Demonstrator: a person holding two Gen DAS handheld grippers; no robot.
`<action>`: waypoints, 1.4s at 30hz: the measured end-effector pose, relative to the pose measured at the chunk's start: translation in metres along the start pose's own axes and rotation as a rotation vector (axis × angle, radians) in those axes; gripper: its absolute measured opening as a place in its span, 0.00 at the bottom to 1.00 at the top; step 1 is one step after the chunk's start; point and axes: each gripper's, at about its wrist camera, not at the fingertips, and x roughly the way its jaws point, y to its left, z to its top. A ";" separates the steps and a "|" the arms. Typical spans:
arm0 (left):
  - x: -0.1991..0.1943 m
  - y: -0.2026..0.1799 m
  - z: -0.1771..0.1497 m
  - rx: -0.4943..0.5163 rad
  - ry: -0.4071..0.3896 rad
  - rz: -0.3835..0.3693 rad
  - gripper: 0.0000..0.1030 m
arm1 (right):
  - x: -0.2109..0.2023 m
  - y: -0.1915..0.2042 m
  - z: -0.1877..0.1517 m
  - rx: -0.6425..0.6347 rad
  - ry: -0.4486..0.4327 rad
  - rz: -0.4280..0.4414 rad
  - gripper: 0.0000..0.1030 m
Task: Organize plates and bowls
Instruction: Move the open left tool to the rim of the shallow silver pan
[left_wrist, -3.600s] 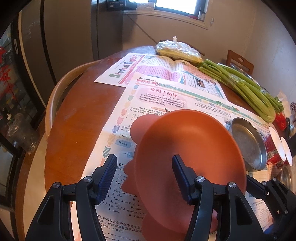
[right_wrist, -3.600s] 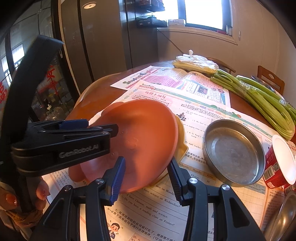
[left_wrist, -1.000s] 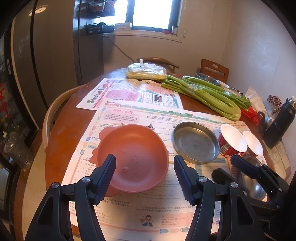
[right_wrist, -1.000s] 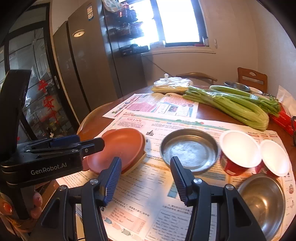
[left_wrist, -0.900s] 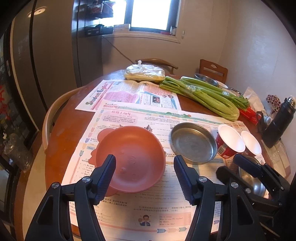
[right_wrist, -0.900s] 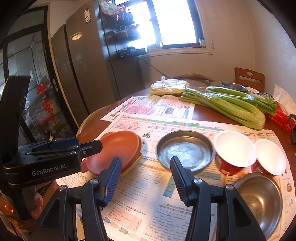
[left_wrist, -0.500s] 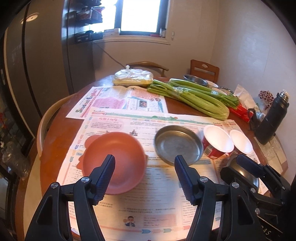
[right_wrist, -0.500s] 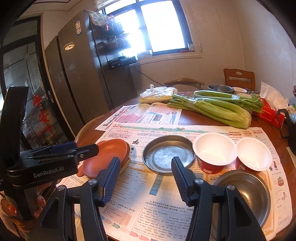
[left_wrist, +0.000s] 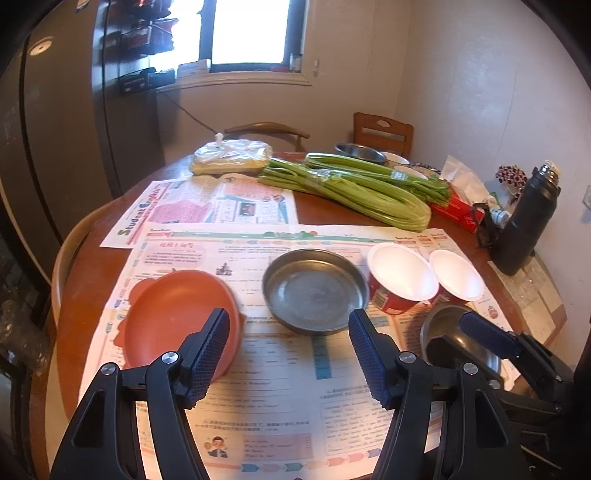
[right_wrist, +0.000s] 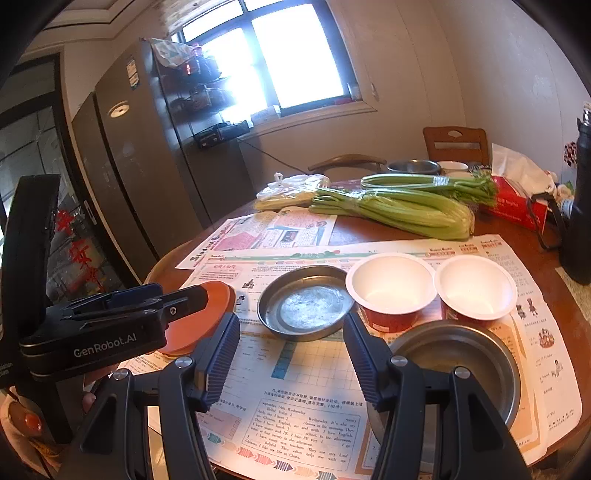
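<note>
Steel plate (left_wrist: 314, 291) mid-worktop (left_wrist: 85, 266) between orange plate (left_wrist: 173, 317) and red cups: rigid, light, slick, best pinched at raised rim; left claw (left_wrist: 290, 350) and right claw (right_wrist: 291, 356) both apart, empty.

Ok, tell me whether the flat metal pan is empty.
Empty: the flat metal pan shows only its bare, scuffed bottom in both views, upright on the newspaper.

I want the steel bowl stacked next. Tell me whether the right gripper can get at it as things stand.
Probably yes. The right gripper is open and holds nothing, and the steel bowl sits just ahead of it on the newspaper, empty, with nothing lying between them. The red cups stand behind it, not in the way.
</note>
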 end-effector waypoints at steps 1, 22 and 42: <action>0.001 -0.002 0.000 0.002 0.001 -0.004 0.67 | 0.000 -0.001 0.000 0.001 0.002 -0.004 0.56; 0.055 -0.002 0.021 0.022 0.062 -0.042 0.67 | 0.033 -0.013 -0.004 0.066 0.054 -0.040 0.56; 0.090 0.019 0.048 0.025 0.113 -0.021 0.67 | 0.079 -0.011 -0.005 0.099 0.152 -0.055 0.57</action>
